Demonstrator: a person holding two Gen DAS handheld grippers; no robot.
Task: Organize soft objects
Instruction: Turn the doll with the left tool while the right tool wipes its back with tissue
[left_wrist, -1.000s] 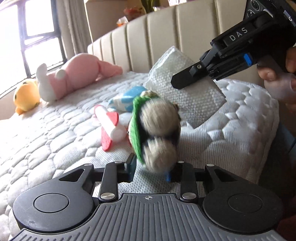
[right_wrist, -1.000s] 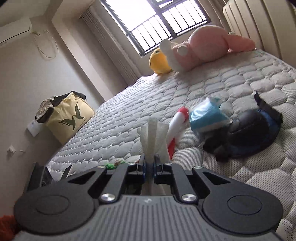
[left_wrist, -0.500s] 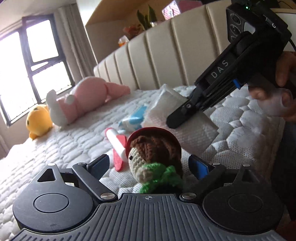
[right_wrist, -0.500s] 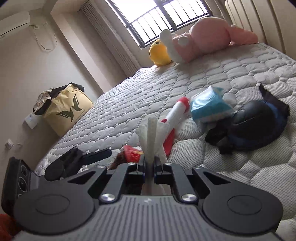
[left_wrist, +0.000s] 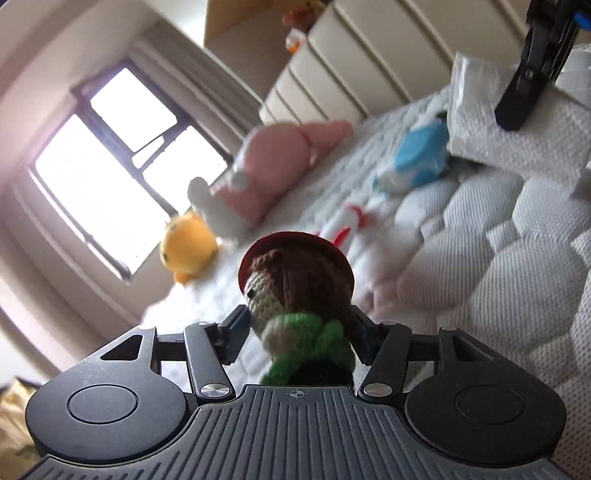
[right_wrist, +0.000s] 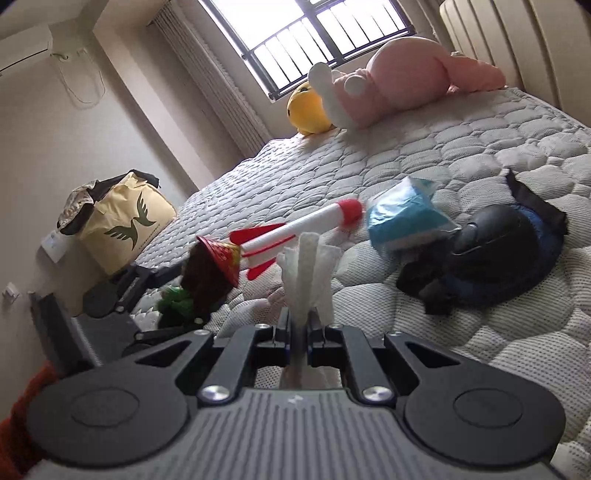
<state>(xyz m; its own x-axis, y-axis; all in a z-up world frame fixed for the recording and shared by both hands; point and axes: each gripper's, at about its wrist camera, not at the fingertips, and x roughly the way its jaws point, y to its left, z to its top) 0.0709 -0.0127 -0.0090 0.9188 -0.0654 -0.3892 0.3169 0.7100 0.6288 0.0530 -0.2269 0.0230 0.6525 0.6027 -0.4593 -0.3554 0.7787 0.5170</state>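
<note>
A crochet doll (left_wrist: 299, 280) with a red hat, brown hair and green clothes sits between the pads of my left gripper (left_wrist: 299, 336), which is shut on its body above the mattress (left_wrist: 517, 280). In the right wrist view the same doll (right_wrist: 210, 269) shows at the left with the left gripper (right_wrist: 125, 288) behind it. My right gripper (right_wrist: 300, 328) is shut on a folded white textured cloth (right_wrist: 306, 273). From the left wrist view that cloth (left_wrist: 517, 129) hangs from the right gripper (left_wrist: 532, 74) at the top right.
On the quilted mattress (right_wrist: 369, 155) lie a red-and-white rocket toy (right_wrist: 295, 232), a blue tissue pack (right_wrist: 402, 214) and a black-and-blue cap (right_wrist: 491, 254). A pink plush (right_wrist: 399, 81) and a yellow plush (right_wrist: 306, 107) rest by the window. A yellow bag (right_wrist: 122, 225) stands beside the bed.
Half a second ago the left jaws stood wide around the doll; now they have closed on it and the view has tilted upward. The right gripper keeps the cloth and sits lower.
</note>
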